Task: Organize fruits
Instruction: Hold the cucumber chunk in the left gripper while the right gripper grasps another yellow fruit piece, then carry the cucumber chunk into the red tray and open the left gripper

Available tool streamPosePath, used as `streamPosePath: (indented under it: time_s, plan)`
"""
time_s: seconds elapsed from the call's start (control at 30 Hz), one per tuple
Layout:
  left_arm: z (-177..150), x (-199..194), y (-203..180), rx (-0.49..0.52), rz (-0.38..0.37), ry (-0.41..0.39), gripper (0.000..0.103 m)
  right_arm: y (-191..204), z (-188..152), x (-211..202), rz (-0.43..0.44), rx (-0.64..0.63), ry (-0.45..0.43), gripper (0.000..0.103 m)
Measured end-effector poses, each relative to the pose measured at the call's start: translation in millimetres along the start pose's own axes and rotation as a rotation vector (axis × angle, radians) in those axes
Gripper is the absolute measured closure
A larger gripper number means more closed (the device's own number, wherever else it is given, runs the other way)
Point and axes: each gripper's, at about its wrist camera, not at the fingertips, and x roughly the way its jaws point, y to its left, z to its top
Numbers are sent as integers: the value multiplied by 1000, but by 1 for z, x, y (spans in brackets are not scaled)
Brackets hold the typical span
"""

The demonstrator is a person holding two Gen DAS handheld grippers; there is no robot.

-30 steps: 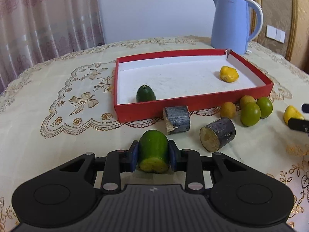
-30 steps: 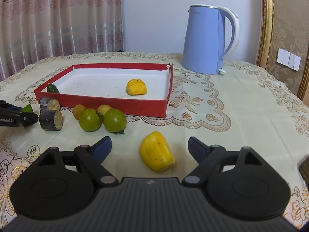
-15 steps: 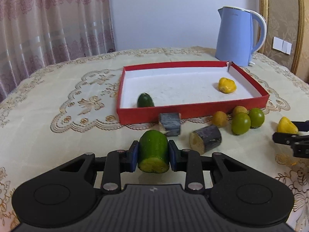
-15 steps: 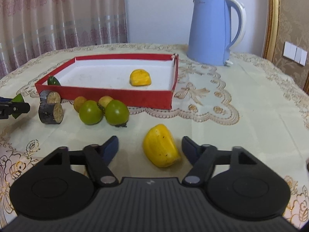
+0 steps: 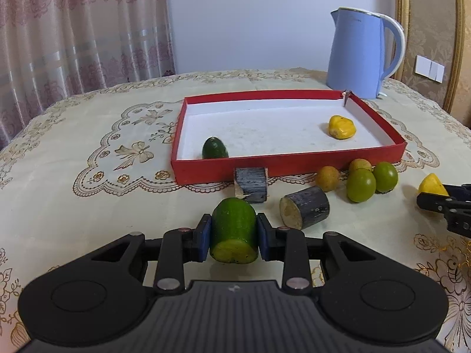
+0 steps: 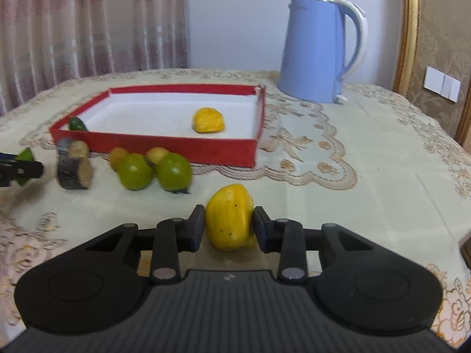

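Observation:
My left gripper (image 5: 234,235) is shut on a cut green cucumber piece (image 5: 234,223), held just above the tablecloth in front of the red tray (image 5: 288,166). The jaws of my right gripper (image 6: 229,228) are closing, and both pads press on a yellow fruit (image 6: 231,214) to the right of the loose fruit. Inside the tray lie a dark green piece (image 5: 215,148) at the near left and another yellow fruit (image 5: 341,126) at the far right.
Two dark cane stubs (image 5: 250,184) (image 5: 306,207), two green round fruits (image 5: 360,185) and two small yellow-brown ones (image 5: 327,174) lie by the tray's near wall. A blue kettle (image 5: 357,58) stands behind the tray. A patterned cloth covers the table.
The right gripper's jaws have come together from wide apart onto the yellow fruit. The left gripper has drifted slightly, the green piece still in its jaws.

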Motion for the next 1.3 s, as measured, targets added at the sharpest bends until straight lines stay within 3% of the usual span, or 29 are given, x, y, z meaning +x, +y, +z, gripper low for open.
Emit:
streamPosePath:
  time_s: [0.57, 0.83, 1.3]
  plan:
    - [3, 6, 6, -51, 66, 35, 73, 50, 14, -17, 146, -77, -72, 70]
    - [10, 10, 4, -57, 112, 50, 73, 58, 18, -21, 172, -75, -96, 70]
    - [28, 15, -15, -22, 108, 31, 73, 55, 17, -20, 178, -67, -87, 70]
